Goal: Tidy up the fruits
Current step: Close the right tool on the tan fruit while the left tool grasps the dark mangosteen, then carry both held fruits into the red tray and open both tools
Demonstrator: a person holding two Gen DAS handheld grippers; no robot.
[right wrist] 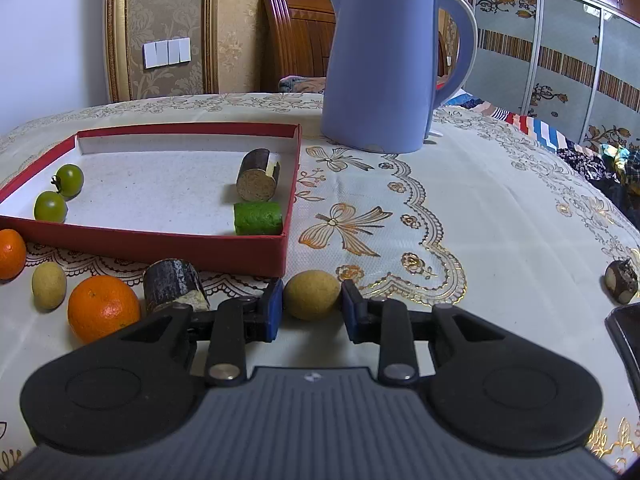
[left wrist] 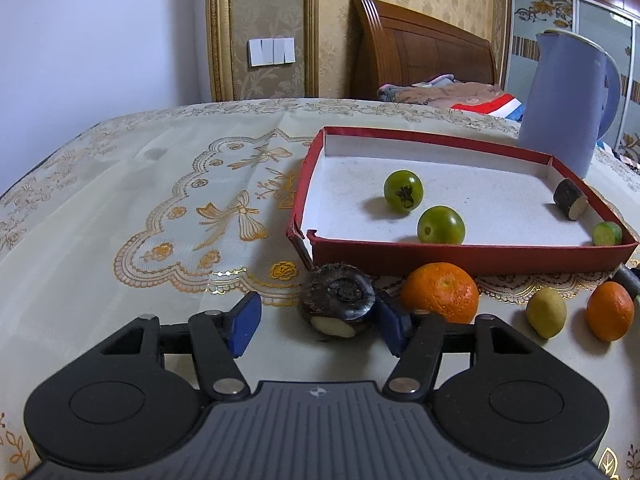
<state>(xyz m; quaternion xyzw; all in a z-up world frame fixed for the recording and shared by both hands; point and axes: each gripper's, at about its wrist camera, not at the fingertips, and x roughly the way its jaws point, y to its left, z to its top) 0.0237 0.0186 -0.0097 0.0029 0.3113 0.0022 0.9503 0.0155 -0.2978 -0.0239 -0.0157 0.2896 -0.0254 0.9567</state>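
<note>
We're mid-sort: fruit goes into the red tray (left wrist: 472,258), which sits on the embroidered tablecloth (left wrist: 160,200) w/ the blue kettle (right wrist: 380,68) just behind its far right corner.

Left gripper (left wrist: 318,320) has its tongs spread wide around a dark water chestnut (left wrist: 338,304). The right-hand pad looks to be touching it, while the left-hand pad stands clear w/ a visible gap, so no pinch yet. Our read is that we've framed it low at table level so the pads can close on its flat sides rather than the rounded top.

Right gripper (right wrist: 311,306) brackets a small yellow-tan round fruit (right wrist: 311,294), prob. right at contact. The pads sit at both sides, but we can't tell whether they're actually squeezing.

Already in the tray: two green tomatoes (left wrist: 403,191), a dark-skinned cane piece (right wrist: 256,180) and a green cut piece (right wrist: 258,219), the last two tucked near the right wall.

Still outside along the tray's near wall: a big mandarin (left wrist: 440,292), a second yellow fruit (left wrist: 546,312), another mandarin (left wrist: 610,312), a dark cane chunk (right wrist: 172,286). One more chestnut-like bit (right wrist: 621,282) lies well apart at far right.

Roughly a third done, we'd judge. Round items may roll, hence the low, side-on approach.
</note>
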